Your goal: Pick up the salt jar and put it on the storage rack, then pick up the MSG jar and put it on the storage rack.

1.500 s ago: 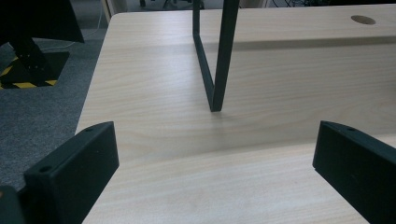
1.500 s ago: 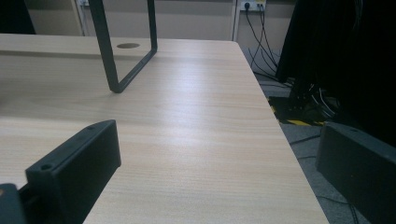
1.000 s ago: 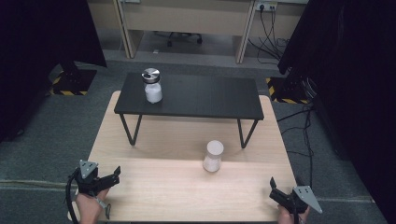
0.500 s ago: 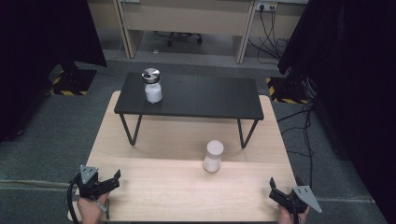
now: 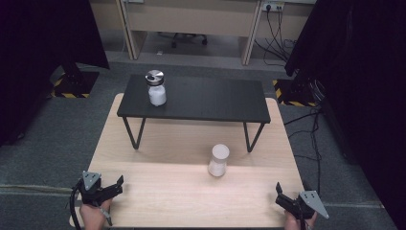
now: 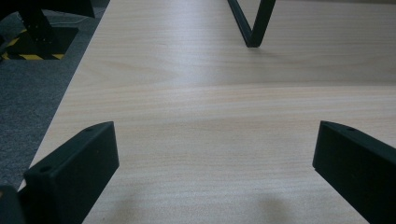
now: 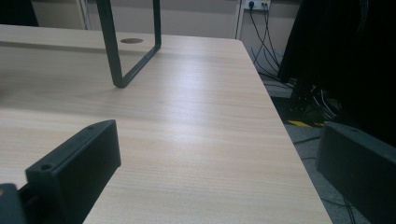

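Observation:
A white lidded jar (image 5: 219, 161) stands on the light wooden table (image 5: 172, 201), right of centre. A second jar with white contents and a silver lid (image 5: 156, 88) sits on the left end of a black raised shelf (image 5: 210, 100). My left gripper (image 5: 115, 184) is low at the table's front left corner, open, its jaws wide apart over bare wood (image 6: 210, 140). At the front right corner my right gripper (image 5: 280, 194) is open too, nothing between its jaws.
The shelf's black wire legs (image 6: 252, 28) (image 7: 126, 46) stand on the table ahead of both grippers. The table's right edge (image 7: 289, 140) drops to grey carpet with cables. Black curtains hang at both sides, and cabinets stand at the back.
My left gripper has drawn back toward the table's front edge and sunk lower. The right gripper and both jars have stayed put.

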The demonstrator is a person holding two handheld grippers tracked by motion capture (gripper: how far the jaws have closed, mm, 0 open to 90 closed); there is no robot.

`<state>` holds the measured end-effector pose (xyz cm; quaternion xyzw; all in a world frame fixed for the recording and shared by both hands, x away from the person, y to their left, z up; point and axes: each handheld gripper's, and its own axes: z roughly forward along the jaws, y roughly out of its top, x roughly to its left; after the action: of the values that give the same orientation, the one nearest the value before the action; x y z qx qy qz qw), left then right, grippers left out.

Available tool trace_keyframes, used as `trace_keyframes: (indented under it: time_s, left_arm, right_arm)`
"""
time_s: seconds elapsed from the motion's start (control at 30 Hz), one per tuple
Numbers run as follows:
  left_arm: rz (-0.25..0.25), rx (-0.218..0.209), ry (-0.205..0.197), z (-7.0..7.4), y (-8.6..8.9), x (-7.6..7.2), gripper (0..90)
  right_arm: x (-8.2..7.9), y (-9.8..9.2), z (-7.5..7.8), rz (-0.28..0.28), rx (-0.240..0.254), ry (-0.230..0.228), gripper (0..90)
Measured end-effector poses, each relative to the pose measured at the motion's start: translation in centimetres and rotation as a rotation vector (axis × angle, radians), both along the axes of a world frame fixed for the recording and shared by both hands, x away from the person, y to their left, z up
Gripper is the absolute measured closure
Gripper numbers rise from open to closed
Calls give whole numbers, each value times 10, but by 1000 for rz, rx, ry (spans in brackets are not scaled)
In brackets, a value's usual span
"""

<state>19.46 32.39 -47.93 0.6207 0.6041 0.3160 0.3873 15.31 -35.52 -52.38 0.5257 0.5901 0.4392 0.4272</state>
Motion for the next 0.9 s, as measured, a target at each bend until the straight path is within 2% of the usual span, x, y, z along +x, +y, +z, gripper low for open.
trace_keyframes:
  time_s: [0.23, 0.47, 0.63, 0.9]
  left_arm:
    - [5, -15, 3, -1, 3, 0, 0]
    - [1, -1, 6, -1, 1, 0, 0]
    - [-6, 16, 6, -1, -2, 0, 0]
    - [-10, 16, 4, -1, -2, 0, 0]
  right_arm:
    - [0, 0, 0, 3, -3, 2, 3]
    - [2, 0, 1, 10, -11, 9, 3]
    - [4, -3, 4, 36, -14, 23, 3]
    - [7, -5, 8, 76, -35, 50, 3]
